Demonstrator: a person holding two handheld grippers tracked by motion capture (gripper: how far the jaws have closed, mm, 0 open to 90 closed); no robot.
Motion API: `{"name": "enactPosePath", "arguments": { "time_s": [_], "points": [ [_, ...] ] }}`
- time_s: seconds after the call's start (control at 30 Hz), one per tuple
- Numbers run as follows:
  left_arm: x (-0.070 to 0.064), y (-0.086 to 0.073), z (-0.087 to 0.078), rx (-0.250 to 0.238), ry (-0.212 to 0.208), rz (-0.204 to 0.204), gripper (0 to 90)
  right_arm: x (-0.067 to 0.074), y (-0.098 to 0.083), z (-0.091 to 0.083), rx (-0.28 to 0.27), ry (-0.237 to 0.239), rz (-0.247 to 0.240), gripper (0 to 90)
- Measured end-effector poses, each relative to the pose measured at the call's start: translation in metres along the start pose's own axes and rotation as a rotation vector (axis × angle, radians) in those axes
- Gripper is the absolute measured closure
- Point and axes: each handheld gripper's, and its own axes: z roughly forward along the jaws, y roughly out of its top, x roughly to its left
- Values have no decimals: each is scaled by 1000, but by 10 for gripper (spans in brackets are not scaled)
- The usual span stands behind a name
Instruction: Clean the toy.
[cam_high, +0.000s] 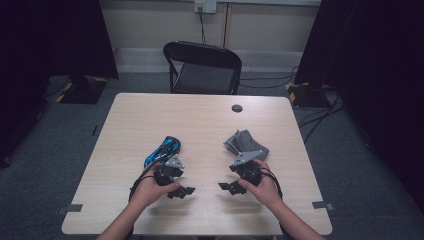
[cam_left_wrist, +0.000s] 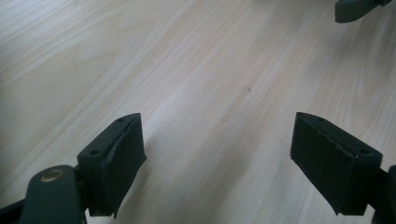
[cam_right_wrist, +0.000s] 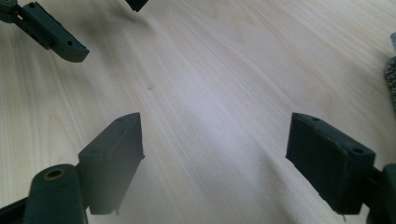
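While both grippers, left (cam_high: 181, 190) and right (cam_high: 226, 187), hover wide and empty near the table's (cam_high: 200, 120) front edge, a blue shoe (cam_high: 163, 150) lies just behind the left and a grey cloth (cam_high: 246, 143) behind the right. Grey carpet (cam_high: 55, 150), a black chair (cam_high: 202, 67) and dark curtains (cam_high: 45, 35) surround the pale wood.

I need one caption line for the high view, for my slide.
Two hands hold open grippers, left and right, above a wooden table with a blue toy and grey cloth.
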Motion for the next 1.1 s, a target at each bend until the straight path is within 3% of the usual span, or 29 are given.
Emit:
{"name": "enactPosePath", "arguments": {
  "time_s": [0.37, 0.8, 1.1],
  "points": [
    [-10, -7, 3, 19, -25, 30, 172, 8, -7, 3, 12, 13, -15, 184],
    [-16, -16, 3, 31, -25, 55, 167, 15, -19, 6, 40, 23, -33, 184],
    [-20, -21, 4, 14, -8, 119, 153, 14, -27, 5, 43, 15, -38, 184]
  ]
}}
